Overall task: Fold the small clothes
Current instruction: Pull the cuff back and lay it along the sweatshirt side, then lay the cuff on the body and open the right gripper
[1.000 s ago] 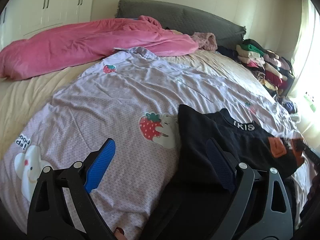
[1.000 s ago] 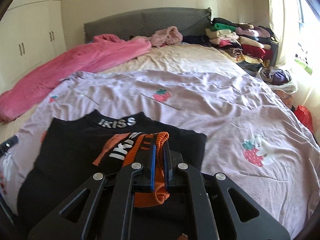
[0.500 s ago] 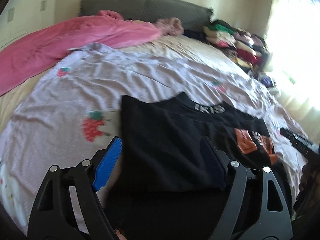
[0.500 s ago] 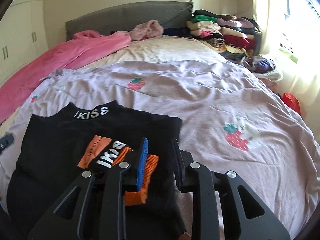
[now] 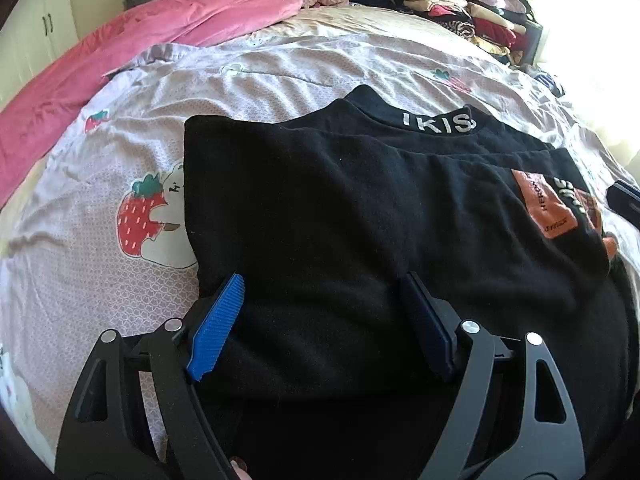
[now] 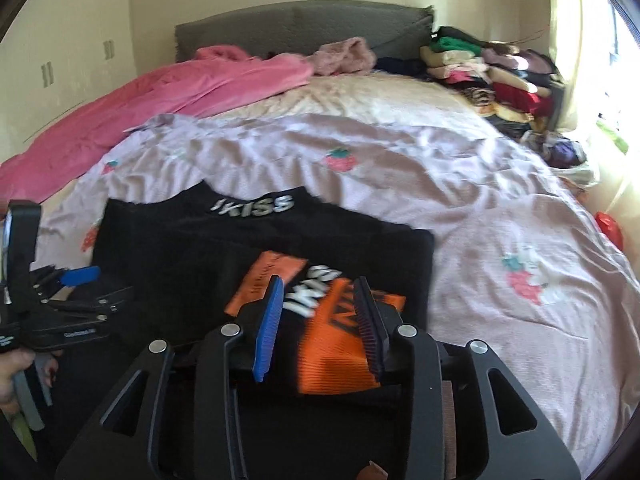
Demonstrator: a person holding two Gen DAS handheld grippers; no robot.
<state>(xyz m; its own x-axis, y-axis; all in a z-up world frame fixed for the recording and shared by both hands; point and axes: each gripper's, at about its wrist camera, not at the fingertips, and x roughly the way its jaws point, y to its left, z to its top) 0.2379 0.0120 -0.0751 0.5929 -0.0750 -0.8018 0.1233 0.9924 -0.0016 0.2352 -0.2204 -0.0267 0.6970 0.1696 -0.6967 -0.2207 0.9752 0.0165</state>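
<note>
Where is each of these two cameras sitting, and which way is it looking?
Left wrist: rides the left gripper, looking down its open fingers at the black top on the bed.
Right wrist: rides the right gripper, whose jaws are opening over the orange cuff; a hand shows at left.
Both share the top and the pink blanket.

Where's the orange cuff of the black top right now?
In the right wrist view, orange cuff lies on the black top, between the opening right gripper.
</note>
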